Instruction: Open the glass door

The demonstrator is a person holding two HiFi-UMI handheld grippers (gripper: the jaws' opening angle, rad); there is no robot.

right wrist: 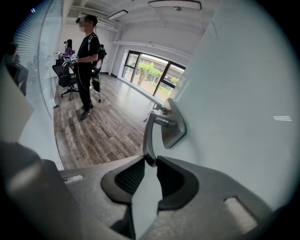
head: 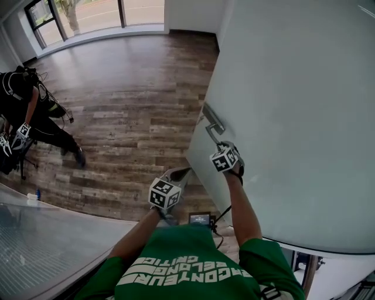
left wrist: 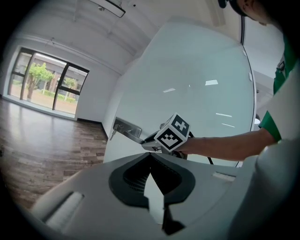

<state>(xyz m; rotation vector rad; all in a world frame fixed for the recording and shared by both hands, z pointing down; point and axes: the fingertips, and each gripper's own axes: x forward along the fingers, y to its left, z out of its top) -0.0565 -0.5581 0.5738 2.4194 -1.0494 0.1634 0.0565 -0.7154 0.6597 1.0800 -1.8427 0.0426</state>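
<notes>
Your right gripper [right wrist: 151, 160] pinches the free end of the lever handle [right wrist: 149, 133]. The handle's mounting plate [right wrist: 174, 127] sits just ahead of it on the glass door [right wrist: 234, 117], which fills that gripper's right side. Your left gripper [left wrist: 151, 157] has its jaws pressed together and empty, just left of the right gripper and clear of the door.

Dark wood-plank floor [head: 135, 88]. Tall dark-framed windows [head: 88, 14] on far wall, daylight, trees outside. White walls [left wrist: 91, 101]. Ceiling strip lights [right wrist: 174, 4]. Black office chair [right wrist: 63, 75] near standing person [right wrist: 88, 61].
</notes>
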